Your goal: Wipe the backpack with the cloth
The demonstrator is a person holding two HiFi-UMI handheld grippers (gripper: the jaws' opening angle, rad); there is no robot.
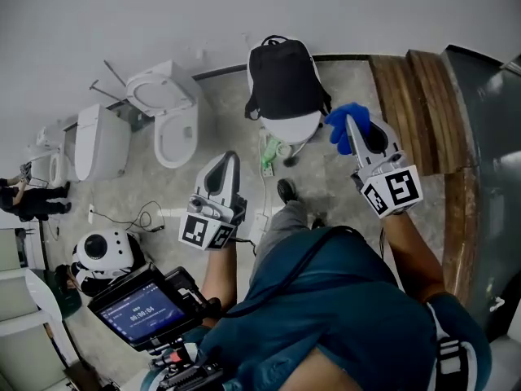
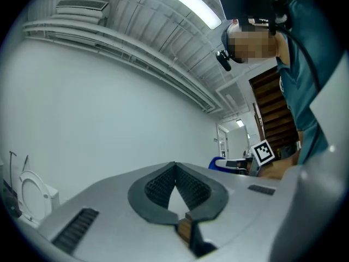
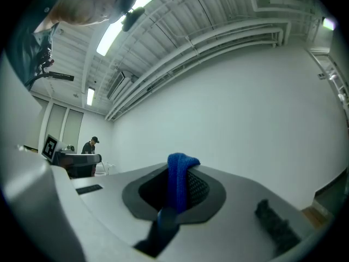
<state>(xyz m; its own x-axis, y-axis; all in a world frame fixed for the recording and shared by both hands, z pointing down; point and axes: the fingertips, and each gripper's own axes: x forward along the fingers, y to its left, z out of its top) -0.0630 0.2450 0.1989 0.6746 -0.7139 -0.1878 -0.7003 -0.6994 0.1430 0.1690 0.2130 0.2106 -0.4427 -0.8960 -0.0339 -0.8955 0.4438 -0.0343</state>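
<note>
A black backpack [image 1: 281, 78] stands upright on a white toilet [image 1: 291, 127] against the far wall. To its right, my right gripper [image 1: 348, 125] is raised and shut on a blue cloth [image 1: 345, 119]. In the right gripper view the blue cloth [image 3: 177, 180] is draped over the tips and hangs down between the jaws of the right gripper [image 3: 178, 167]. My left gripper [image 1: 230, 160] is held lower and left of the backpack, apart from it. In its own view the left gripper [image 2: 174, 165] has its tips together with nothing between them.
Two more white toilets [image 1: 168, 111] [image 1: 98, 141] line the wall at left. A green bottle [image 1: 267, 158] lies by the toilet base and cables [image 1: 145, 216] trail on the floor. A round black-and-white device [image 1: 101, 251] and a screen unit [image 1: 143, 308] sit near left. Wooden steps [image 1: 407, 96] rise at right.
</note>
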